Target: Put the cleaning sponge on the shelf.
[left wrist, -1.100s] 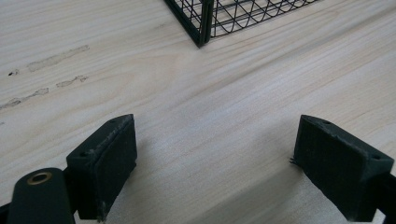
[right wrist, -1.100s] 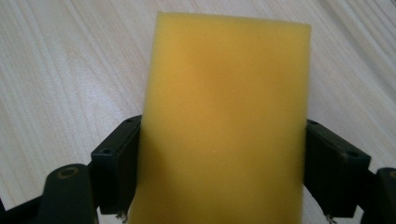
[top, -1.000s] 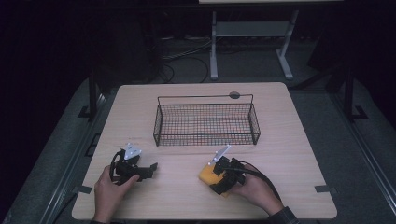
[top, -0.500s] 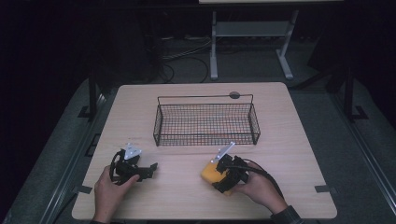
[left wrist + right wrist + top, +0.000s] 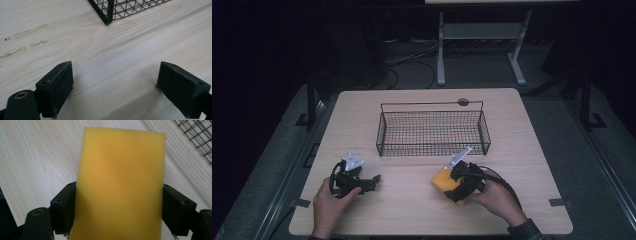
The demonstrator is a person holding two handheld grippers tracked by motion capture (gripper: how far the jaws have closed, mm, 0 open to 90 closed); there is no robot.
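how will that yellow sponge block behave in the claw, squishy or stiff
Probably squishy and light: the yellow sponge block looks like matte foam, gripped across its sides by the right claw. Its flat faces make rolling unlikely. The foam surface probably won't slip, though squeezing may dent it.

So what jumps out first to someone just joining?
The yellow sponge stands out first: the right gripper has it clamped between its jaws, near the table's front edge. Behind it sits an empty black wire basket at mid-table. The left gripper has its jaws open over bare wood.
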